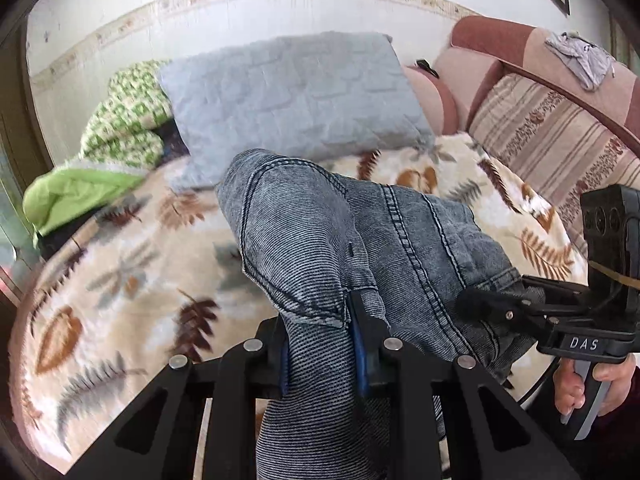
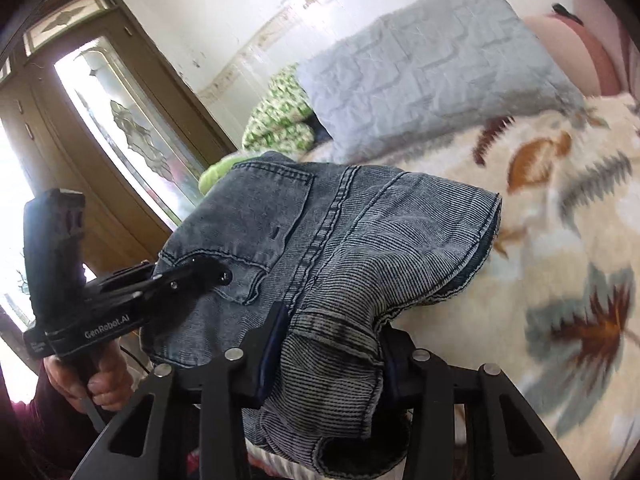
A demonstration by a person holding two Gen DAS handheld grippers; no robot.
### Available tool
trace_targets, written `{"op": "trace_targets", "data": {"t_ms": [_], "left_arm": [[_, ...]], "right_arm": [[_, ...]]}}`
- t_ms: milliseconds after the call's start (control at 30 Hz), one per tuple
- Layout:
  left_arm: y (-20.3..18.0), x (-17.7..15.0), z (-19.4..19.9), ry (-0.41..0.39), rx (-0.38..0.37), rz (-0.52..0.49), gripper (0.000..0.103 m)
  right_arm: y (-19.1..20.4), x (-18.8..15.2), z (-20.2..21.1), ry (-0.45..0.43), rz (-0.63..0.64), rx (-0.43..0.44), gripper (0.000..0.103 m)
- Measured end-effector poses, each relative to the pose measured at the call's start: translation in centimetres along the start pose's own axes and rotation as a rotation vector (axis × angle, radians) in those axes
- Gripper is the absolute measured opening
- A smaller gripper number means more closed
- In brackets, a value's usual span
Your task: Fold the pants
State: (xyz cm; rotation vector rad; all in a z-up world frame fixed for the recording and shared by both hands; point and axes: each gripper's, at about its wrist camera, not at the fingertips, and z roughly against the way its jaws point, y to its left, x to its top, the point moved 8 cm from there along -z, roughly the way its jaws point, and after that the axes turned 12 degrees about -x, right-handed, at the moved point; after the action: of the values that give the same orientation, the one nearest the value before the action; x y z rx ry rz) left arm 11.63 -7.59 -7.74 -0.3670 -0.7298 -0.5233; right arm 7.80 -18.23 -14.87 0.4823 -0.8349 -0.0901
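Note:
Faded blue-grey denim pants [image 1: 360,240] hang bunched above a leaf-patterned bed blanket [image 1: 120,272]. My left gripper [image 1: 320,344] is shut on a fold of the pants at the bottom of the left wrist view. My right gripper [image 1: 480,304] shows at the right there, its fingers shut on the denim edge. In the right wrist view the right gripper [image 2: 328,356] is shut on a thick bunch of the pants [image 2: 320,240], with a back pocket showing. The left gripper [image 2: 208,276] comes in from the left, clamped on the pants by the pocket.
A grey quilted pillow [image 1: 292,96] lies behind the pants, with a green patterned blanket [image 1: 124,120] to its left. A striped pink sofa back [image 1: 552,136] runs along the right. A glazed brown door [image 2: 112,120] stands to the left.

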Motion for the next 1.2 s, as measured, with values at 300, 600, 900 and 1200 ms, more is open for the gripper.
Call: {"op": "trace_targets", "data": {"t_ms": [300, 600, 900, 1200], "left_arm": [[2.2, 3.4, -0.9, -0.054, 0.062, -0.023, 0.025], [4.5, -0.6, -8.8, 0.108, 0.081, 0.042, 0.025], [6.4, -2.3, -10.5, 0.158, 0.122, 0.061, 0.028], [6.4, -2.7, -10.3, 0.161, 0.143, 0.049, 0.031]], "right_arm": [[1.3, 6.1, -1.9, -0.130, 0.024, -0.005, 0.043], [-1.9, 5.5, -6.8, -0.025, -0.040, -0.041, 0.040], [-5.1, 3.2, -11.3, 0.148, -0.080, -0.158, 0.040], [-7.7, 4.7, -8.5, 0.047, -0.112, -0.281, 0.040]]}}
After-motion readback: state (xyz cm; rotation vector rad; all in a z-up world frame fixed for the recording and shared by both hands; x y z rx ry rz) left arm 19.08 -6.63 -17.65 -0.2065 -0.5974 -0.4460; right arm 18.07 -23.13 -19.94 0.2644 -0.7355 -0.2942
